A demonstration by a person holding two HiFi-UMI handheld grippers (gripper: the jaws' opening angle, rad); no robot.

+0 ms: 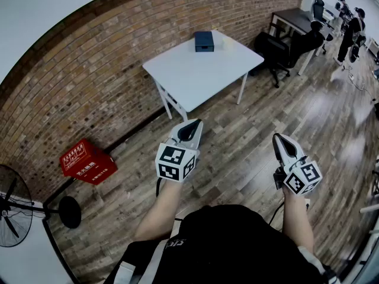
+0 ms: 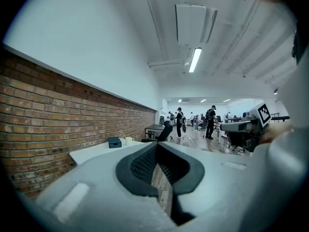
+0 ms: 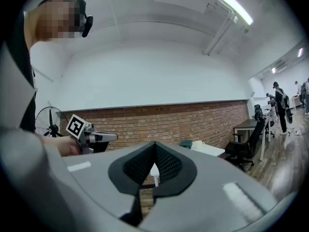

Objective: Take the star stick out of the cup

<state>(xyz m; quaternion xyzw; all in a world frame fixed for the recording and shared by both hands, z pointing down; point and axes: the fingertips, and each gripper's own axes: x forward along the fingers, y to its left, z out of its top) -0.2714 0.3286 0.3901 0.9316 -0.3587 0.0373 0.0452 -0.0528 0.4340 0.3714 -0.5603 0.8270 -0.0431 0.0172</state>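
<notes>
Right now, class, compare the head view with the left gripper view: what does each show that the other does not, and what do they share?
Only the head view: a red box and a standing fan. Only the left gripper view: a white cup beside the blue box, and lit ceiling lights. Both: the white table, the blue box on it and the brick wall.

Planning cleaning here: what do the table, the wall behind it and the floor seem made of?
Table: smooth matt white top without grain, likely laminate or painted board; thin white legs, probably painted metal.
Wall: bare red-brown brick with visible mortar lines, rough.
Floor: mixed-brown wood-look planks with a soft sheen; real wood or vinyl, cannot tell.
</notes>
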